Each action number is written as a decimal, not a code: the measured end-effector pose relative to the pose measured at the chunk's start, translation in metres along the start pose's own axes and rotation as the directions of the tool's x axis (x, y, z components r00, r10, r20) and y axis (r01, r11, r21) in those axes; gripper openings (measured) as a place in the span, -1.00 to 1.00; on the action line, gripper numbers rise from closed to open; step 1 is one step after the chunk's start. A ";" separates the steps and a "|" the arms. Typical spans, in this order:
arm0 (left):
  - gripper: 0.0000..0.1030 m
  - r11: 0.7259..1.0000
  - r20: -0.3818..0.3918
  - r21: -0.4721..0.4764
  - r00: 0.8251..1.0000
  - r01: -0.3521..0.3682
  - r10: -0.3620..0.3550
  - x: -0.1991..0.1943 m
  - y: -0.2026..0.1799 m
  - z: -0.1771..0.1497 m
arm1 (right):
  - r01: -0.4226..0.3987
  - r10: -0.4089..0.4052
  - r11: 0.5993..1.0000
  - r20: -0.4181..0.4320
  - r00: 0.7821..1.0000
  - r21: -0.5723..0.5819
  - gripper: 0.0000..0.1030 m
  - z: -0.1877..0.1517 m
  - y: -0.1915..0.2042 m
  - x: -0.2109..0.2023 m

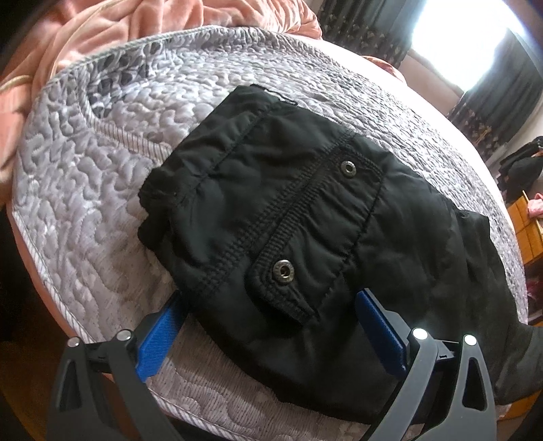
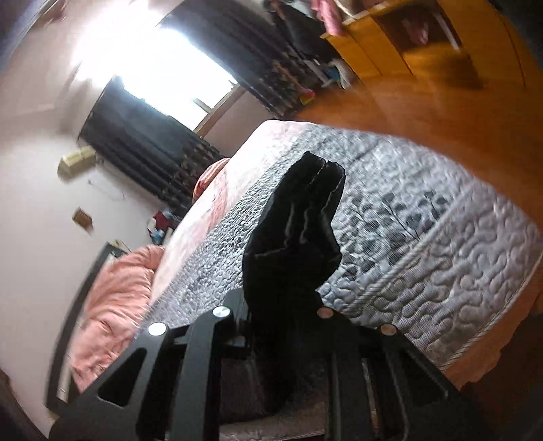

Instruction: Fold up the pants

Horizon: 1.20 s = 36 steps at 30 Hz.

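Blue fingers [image 1: 159, 336] of left gripper [image 1: 271, 329] spread wide, straddling black pants [image 1: 271, 210] waistband on quilted bed [image 1: 85, 203], gripping nothing. Right gripper [image 2: 285, 315] clenched on pant legs [image 2: 298, 230], lifted. Risk: legs slip mid-fold w/ waistband unpinned, bunching fabric.

A grey quilted bedspread [image 1: 101, 190] covers the bed. A crumpled pink blanket [image 1: 101, 30] lies beside it. Dark curtains [image 2: 142, 142] frame a bright window [image 2: 163, 61].
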<state>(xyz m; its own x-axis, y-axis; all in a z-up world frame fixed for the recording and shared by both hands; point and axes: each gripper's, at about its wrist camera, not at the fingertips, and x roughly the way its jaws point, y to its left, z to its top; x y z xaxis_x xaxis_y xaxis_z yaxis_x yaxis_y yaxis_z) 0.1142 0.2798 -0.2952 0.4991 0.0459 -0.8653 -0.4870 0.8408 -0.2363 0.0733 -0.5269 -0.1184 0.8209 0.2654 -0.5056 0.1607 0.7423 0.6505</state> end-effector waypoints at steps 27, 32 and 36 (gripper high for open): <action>0.92 0.996 0.068 -0.035 0.995 0.079 -0.077 -0.018 0.013 -0.008 | 0.216 -0.203 0.841 0.080 0.976 -0.496 -0.70 -0.050 0.174 0.016; 0.92 0.993 0.070 -0.064 0.993 0.104 -0.100 -0.018 0.020 -0.007 | 0.241 -0.227 0.799 0.095 0.969 -0.550 -0.70 -0.061 0.192 0.023; 0.92 0.991 0.075 -0.069 0.991 0.114 -0.109 -0.019 0.024 -0.007 | 0.248 -0.234 0.777 0.100 0.967 -0.578 -0.70 -0.069 0.204 0.027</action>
<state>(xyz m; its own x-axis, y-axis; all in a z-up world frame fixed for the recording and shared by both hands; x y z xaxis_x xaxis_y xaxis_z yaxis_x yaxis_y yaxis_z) 0.0879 0.2948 -0.2874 0.6012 -0.0054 -0.7991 -0.4753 0.8014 -0.3631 0.0910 -0.3258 -0.0385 0.8110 0.0210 -0.5847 0.0121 0.9985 0.0527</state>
